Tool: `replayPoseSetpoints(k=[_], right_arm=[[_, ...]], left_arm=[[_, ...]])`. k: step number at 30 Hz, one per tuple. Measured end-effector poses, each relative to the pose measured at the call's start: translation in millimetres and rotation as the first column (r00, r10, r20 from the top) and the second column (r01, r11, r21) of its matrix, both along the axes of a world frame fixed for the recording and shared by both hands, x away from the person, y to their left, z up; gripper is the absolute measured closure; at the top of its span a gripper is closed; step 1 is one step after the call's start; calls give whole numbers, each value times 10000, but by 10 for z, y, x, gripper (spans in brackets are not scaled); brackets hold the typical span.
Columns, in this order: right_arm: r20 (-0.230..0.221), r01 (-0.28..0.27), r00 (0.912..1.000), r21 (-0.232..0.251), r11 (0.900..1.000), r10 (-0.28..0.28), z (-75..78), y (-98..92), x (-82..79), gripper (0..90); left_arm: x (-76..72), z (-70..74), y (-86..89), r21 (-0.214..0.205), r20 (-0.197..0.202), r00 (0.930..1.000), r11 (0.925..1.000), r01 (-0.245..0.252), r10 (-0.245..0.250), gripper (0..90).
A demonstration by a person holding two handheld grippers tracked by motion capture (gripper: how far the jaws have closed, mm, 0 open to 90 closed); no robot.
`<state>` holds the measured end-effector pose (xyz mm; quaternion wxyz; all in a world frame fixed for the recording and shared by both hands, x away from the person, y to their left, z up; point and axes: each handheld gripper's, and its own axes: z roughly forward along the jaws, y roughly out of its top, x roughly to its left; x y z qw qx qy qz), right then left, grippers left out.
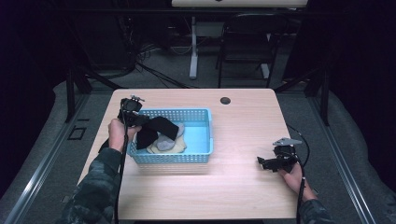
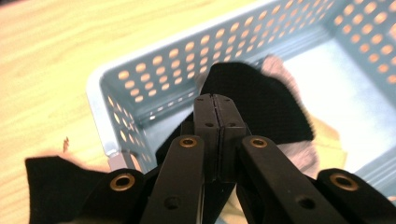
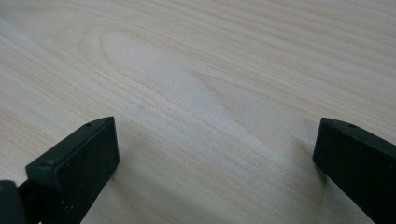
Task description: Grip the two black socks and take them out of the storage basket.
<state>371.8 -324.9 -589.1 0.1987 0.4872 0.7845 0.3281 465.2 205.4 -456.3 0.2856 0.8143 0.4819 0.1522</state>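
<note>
A blue perforated basket (image 1: pixel 173 157) stands on the left half of the wooden table (image 1: pixel 243 130). My left gripper (image 1: pixel 144 120) hovers over the basket's left end, shut on a black sock (image 1: pixel 161 127) that hangs from it across the basket. In the left gripper view the jaws of my left gripper (image 2: pixel 215 99) meet, with the black sock (image 2: pixel 271 100) behind them and the basket wall (image 2: pixel 154 70) beyond. A grey sock (image 1: pixel 166 142) and a pale yellow one (image 1: pixel 181 146) lie in the basket. My right gripper (image 1: pixel 261 162) rests open at the table's right, over bare wood (image 3: pixel 217 144).
A dark round hole (image 1: pixel 225 100) sits in the tabletop near its far edge. A folding chair (image 1: pixel 247 37) and a desk leg (image 1: pixel 193 51) stand on the floor beyond the table. Bare wood stretches between the basket and my right gripper.
</note>
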Motion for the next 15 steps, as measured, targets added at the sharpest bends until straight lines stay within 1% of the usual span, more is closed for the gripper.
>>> replayPoseSetpoints(k=[1, 2, 4, 8, 9, 11, 15], right_arm=[[-1, 1, 10000, -1, 10000, -1, 0, 0, 0, 0], [5, 0, 10000, 1, 10000, 0, 0, 0, 0, 0], [-2, -1, 10000, -2, 10000, 1, 0, 0, 0, 0], [0, -2, 10000, -3, 10000, 2, 0, 0, 0, 0], [1, -2, 10000, -3, 10000, 2, 0, 0, 0, 0], [-4, -2, 10000, -1, 10000, 2, 0, 0, 0, 0], [0, -1, 10000, 1, 10000, 1, 0, 0, 0, 0]], left_arm=[[-3, 27, -9, -11, -22, 10000, 10000, 38, -38, 897], [-10, 59, -15, -37, 56, 10000, 10000, 78, -78, 897], [-17, 98, -24, -44, 89, 9999, 9999, 122, -121, 897], [-27, 166, -32, -279, 204, 9996, 9994, 197, -191, 897], [-26, 181, -31, -269, 127, 9995, 9993, 276, -272, 897], [-33, 221, -36, -258, 224, 9993, 9992, 299, -294, 897], [-44, 318, -36, -394, 346, 9988, 9986, 362, -348, 896]])
